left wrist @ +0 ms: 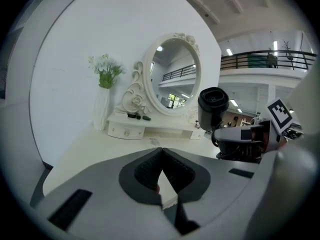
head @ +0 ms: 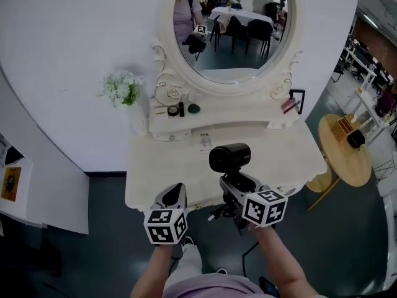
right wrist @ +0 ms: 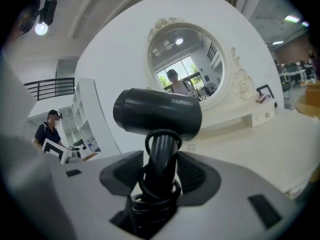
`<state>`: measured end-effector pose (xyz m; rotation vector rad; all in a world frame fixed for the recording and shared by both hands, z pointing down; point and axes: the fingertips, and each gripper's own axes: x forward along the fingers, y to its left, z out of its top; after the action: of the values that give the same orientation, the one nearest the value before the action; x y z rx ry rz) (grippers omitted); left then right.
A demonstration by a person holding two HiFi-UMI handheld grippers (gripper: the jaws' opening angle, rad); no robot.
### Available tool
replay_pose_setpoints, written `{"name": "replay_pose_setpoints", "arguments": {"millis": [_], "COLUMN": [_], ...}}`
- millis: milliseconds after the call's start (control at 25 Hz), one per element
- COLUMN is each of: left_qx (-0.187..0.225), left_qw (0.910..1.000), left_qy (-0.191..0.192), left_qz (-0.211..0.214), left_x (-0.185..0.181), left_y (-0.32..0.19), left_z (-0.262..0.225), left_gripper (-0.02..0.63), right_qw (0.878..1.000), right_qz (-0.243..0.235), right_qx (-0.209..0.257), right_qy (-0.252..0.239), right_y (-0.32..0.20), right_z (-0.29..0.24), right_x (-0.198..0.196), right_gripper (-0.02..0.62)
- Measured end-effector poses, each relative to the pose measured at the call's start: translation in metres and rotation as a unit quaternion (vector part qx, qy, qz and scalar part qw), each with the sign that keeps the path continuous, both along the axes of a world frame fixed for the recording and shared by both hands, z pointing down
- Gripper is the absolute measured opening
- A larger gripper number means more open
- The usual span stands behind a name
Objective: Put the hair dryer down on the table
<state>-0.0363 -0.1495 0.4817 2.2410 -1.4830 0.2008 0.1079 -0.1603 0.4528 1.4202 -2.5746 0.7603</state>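
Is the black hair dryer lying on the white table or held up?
Held upright: the right gripper clamps the black hair dryer above the white table.

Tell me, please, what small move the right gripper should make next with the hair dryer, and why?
Probably lower it straight down. The right gripper is shut on the handle of the hair dryer, holding it upright over a bare stretch of the table, seemingly not yet resting on it; the cosmetics sit farther back by the mirror.
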Motion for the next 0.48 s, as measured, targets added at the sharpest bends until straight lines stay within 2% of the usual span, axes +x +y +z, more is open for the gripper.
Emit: {"name": "replay_pose_setpoints", "arguments": {"millis": [480], "left_qx": [-0.012], "left_qw": [0.9998], "left_qy": [0.009], "left_qz": [0.011], "left_x": [-0.053], "left_y": [-0.073], "left_z": [0.011], "left_gripper": [0.002], "right_qw": [0.996], "right_qz": [-0.016], "right_qx": [-0.047], "right_qy": [0.069], "right_y": [-0.077], "right_z": [0.047], "right_x": [-0.062], "right_gripper": [0.212]}}
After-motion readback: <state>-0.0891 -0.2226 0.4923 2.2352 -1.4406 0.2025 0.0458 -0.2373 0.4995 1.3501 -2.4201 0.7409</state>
